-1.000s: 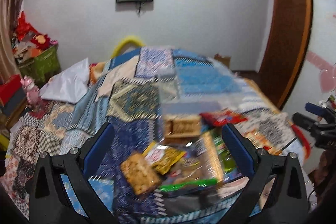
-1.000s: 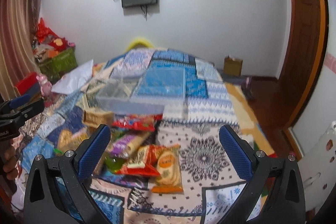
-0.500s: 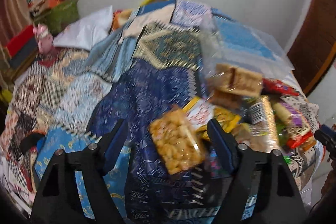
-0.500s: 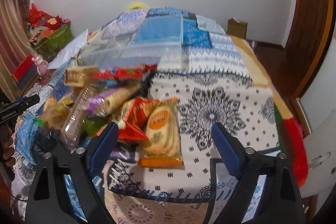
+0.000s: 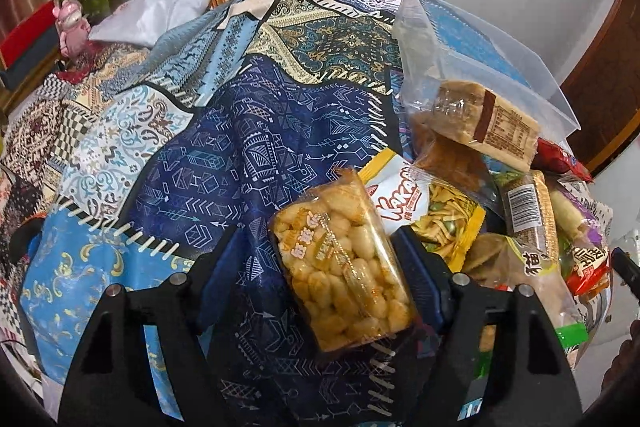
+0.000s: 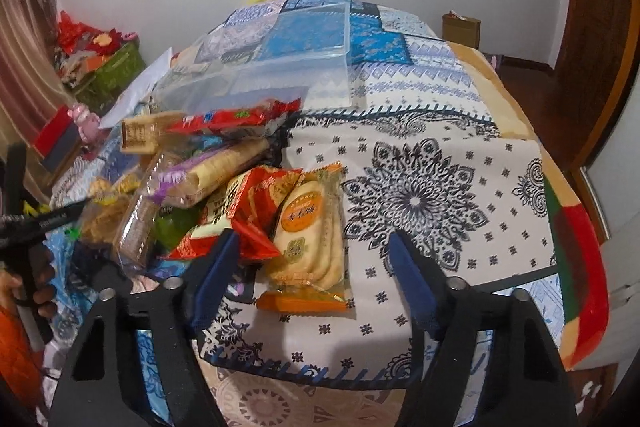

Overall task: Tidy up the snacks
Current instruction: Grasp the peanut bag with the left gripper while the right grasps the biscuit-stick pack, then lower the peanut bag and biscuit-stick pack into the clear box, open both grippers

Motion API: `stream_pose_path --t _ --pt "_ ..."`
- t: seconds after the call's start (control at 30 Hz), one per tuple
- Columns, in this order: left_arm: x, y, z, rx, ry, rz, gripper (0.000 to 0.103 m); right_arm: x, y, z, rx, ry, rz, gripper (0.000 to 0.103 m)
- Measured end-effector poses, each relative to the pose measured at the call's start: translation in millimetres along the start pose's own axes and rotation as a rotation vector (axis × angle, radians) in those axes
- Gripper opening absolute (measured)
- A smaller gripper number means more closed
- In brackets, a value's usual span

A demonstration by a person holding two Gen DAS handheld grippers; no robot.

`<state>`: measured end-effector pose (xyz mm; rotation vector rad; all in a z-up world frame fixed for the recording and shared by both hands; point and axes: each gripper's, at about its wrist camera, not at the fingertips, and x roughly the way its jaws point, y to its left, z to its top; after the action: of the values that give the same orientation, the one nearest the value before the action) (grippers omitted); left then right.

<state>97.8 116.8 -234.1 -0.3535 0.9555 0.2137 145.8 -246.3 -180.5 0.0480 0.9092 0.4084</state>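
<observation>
Tools gape wide — left tool [image 5: 320, 267] straddles a crinkly peanut-snack pack [image 5: 344, 267], right tool [image 6: 316, 263] a glossy cracker packet [image 6: 310, 227].

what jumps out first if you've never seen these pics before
A heap of bright snack packets piled on a patchwork bedspread grabs the eye. The left gripper frames a clear pack of golden puffs; the right gripper frames an orange-labelled cracker pack. Behind the heap sits a clear plastic bin.

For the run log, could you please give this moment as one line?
left gripper: open around peanut pack | right gripper: open over biscuit pack | bin: empty
</observation>
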Motion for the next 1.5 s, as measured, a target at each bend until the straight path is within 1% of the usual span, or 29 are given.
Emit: stream_pose_path --t 0.13,0.23,0.3,0.37,0.4,0.57,0.6,0.63,0.77,0.83,0.93,0.97,1.1,1.27,1.5 --pt "2.6 -2.8 -2.0 0.008 0.001 0.006 0.067 6.7 -6.6 8.9 0.016 0.002 -0.011 0.068" --pt "2.2 -3.7 -3.2 0.016 -0.007 0.012 0.063 20.0 -3.7 10.4 -0.002 0.032 -0.011 0.061" --pt "1.7 -5.1 -4.1 0.029 -0.011 0.019 0.061 31.1 -1.9 9.4 -0.009 0.066 0.007 0.050" --pt "1.0 -6.0 -4.9 0.038 -0.014 0.023 0.059 40.7 -0.1 8.0 -0.014 0.107 0.039 0.044" --pt "0.5 -6.3 -5.1 0.042 -0.016 0.025 0.058 45.3 0.8 6.6 -0.015 0.122 0.052 0.044" --pt "-3.3 -5.7 -6.2 0.053 -0.021 0.029 0.053 48.5 -2.2 4.8 -0.014 0.142 0.084 0.043" --pt "-4.9 -5.9 -6.8 0.055 -0.026 0.033 0.052 48.7 -2.4 4.0 -0.019 0.145 0.087 0.040" --pt "-6.4 -6.3 -7.4 0.057 -0.029 0.036 0.051 48.2 -2.1 3.0 -0.023 0.144 0.091 0.039" --pt "-15.9 -7.4 -7.9 0.060 -0.047 0.037 0.050 43.7 -0.6 0.9 -0.017 0.112 0.083 0.035" --pt "-21.0 -7.0 -7.3 0.055 -0.056 0.029 0.049 38.6 2.7 -0.9 -0.025 0.090 0.063 0.033" --pt "-34.8 -9.7 -4.7 0.069 -0.092 0.026 0.048 30.9 6.7 1.4 -0.053 0.058 0.033 0.025" --pt "-42.3 -12.1 -3.2 0.080 -0.113 0.027 0.048 27.8 6.9 3.5 -0.056 0.049 0.032 0.024" --pt "-61.5 -20.2 5.3 0.097 -0.163 0.004 0.048 20.4 3.6 11.9 -0.070 0.016 0.014 0.023" --pt "-80.3 -37.7 22.1 0.138 -0.225 -0.025 0.048 7.8 3.1 24.4 -0.062 -0.037 0.015 0.023" --pt "-95.3 -68.0 52.2 0.190 -0.304 -0.074 0.048 -9.5 13.4 58.8 -0.074 -0.151 0.036 0.023"
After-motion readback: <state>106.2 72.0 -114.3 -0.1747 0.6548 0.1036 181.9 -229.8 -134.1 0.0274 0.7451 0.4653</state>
